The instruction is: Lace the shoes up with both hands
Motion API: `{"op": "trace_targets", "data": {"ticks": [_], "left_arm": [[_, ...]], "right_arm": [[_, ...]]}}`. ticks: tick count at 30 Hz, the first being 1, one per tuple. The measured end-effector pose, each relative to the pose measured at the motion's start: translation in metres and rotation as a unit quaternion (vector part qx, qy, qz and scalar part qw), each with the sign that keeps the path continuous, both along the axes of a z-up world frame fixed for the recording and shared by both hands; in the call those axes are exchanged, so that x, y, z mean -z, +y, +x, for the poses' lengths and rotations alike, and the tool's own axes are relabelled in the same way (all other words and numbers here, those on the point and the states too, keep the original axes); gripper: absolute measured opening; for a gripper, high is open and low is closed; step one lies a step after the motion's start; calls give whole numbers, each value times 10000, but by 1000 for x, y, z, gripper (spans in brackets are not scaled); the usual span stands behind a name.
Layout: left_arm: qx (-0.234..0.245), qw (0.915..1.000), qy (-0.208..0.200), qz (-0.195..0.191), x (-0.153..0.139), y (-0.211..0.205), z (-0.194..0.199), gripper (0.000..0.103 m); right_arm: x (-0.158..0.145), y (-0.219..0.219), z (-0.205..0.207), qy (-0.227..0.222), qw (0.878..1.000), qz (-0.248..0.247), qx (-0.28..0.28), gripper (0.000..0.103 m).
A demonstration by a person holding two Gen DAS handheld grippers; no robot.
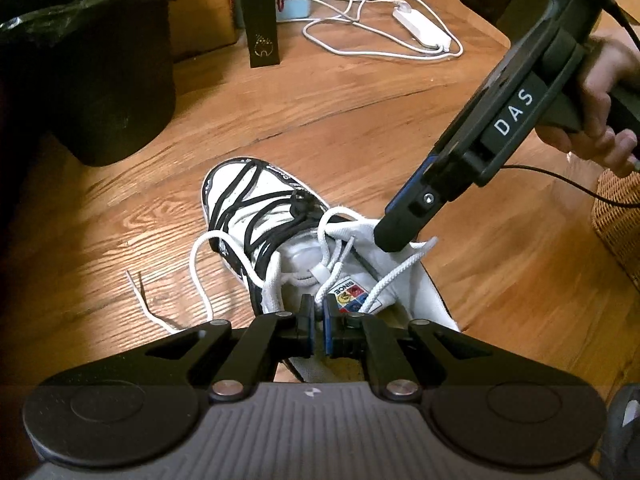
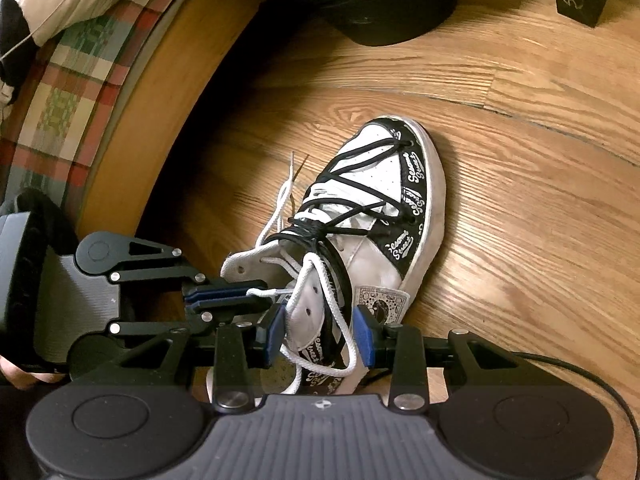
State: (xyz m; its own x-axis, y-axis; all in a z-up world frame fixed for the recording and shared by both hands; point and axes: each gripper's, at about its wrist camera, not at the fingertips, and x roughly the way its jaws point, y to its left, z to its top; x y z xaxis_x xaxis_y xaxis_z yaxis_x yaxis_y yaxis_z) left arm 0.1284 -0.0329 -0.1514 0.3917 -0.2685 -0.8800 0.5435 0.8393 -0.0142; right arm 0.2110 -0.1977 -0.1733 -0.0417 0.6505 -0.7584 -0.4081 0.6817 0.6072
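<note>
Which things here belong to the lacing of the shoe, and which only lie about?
For the job:
shoe
white lace
left gripper, shut on the white lace
right gripper, open astride the shoe's collar

Lying about:
power strip
black bin
wicker basket
plaid blanket

"DAS": right gripper | "SINCE": tongue label | "Sesame Street": shoe
</note>
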Motion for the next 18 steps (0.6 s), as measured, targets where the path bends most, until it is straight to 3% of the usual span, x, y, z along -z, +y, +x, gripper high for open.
{"op": "trace_targets", "data": {"ticks": [13, 18], "left_arm": [[71, 9998, 13, 195, 5, -6, 0, 5], [-59, 9999, 64, 86, 5, -4, 2, 5]], "right_arm": [[-1, 3, 0, -66, 10000, -40, -53, 39], [-1, 3, 0, -71, 9999, -32, -76, 39]]}}
